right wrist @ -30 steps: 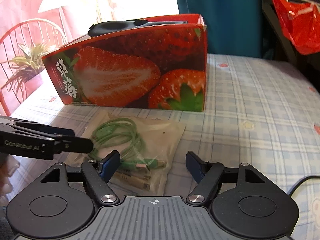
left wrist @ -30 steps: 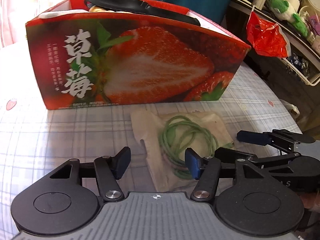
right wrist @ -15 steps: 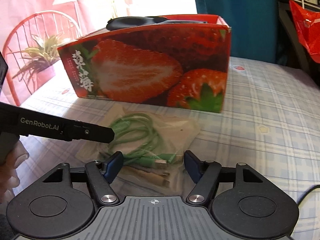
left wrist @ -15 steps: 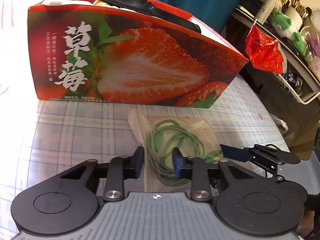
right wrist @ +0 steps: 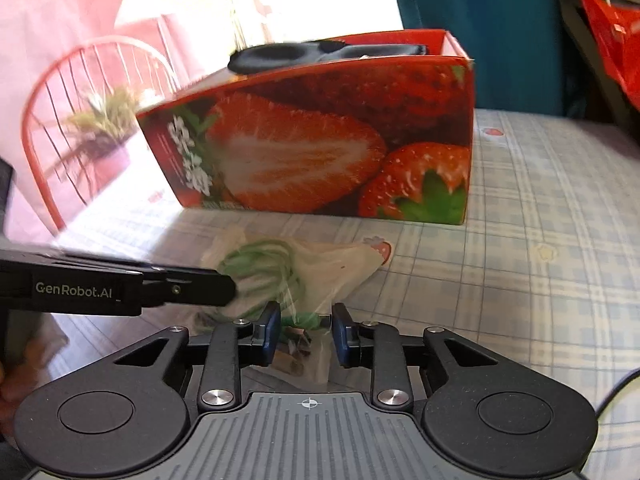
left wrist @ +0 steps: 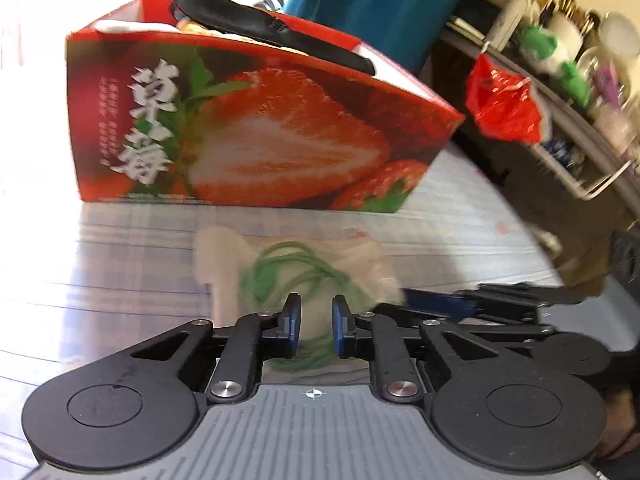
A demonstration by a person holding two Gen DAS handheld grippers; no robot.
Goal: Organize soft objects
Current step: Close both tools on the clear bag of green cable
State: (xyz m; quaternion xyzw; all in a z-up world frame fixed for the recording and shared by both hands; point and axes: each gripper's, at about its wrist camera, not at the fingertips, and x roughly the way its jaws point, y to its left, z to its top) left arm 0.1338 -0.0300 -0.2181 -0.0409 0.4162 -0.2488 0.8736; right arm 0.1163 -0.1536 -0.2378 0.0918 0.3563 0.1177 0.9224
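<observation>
Left gripper (left wrist: 316, 330): fingers narrowed around the near end of the clear plastic bag (left wrist: 360, 256), a gap between the blue pads; whether they actually pinch the bag I cannot tell.
Right gripper (right wrist: 306, 334): fingers likewise narrowed, with the near edge of the plastic bag (right wrist: 332, 268) and its cable plugs between the pads; contact with the pads cannot be made out.
Plastic bag: lies crumpled on the checked tablecloth (right wrist: 540, 280), just in front of the strawberry box (right wrist: 320, 148), between the two grippers.
Green cable (left wrist: 296, 268): coiled inside the bag; in the right wrist view the green cable (right wrist: 264, 264) sits at the bag's left part, beside the left gripper's black finger.
Strawberry box (left wrist: 256, 132): open-topped, standing on the far side of the cloth, with a black strap-like item (left wrist: 276, 36) resting across its rim.
Red plastic bag (left wrist: 504, 104): hangs at the far right, off the table.
Red chair (right wrist: 80, 92): far left, behind the table.
</observation>
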